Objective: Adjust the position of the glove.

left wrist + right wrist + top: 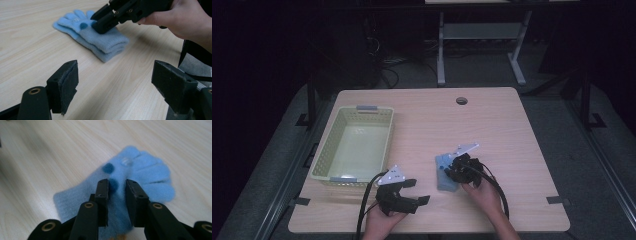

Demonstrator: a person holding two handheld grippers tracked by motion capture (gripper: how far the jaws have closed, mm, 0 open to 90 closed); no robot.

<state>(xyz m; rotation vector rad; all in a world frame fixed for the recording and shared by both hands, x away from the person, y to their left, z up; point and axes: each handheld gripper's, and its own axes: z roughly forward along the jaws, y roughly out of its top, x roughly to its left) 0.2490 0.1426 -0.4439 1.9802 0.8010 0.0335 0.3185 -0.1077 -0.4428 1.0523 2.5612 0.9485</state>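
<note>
At the frame's lower centre the right gripper (117,188) pinches a fold of the blue gloves (150,176), jaws nearly closed, apparently to lift them toward the basket (319,162), while the left gripper (115,82) waits wide open and empty.

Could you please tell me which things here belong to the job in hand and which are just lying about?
In the job: blue gloves, pinched by the right gripper; left gripper, open nearby.

Lying about: green basket, empty; table beneath.
</note>
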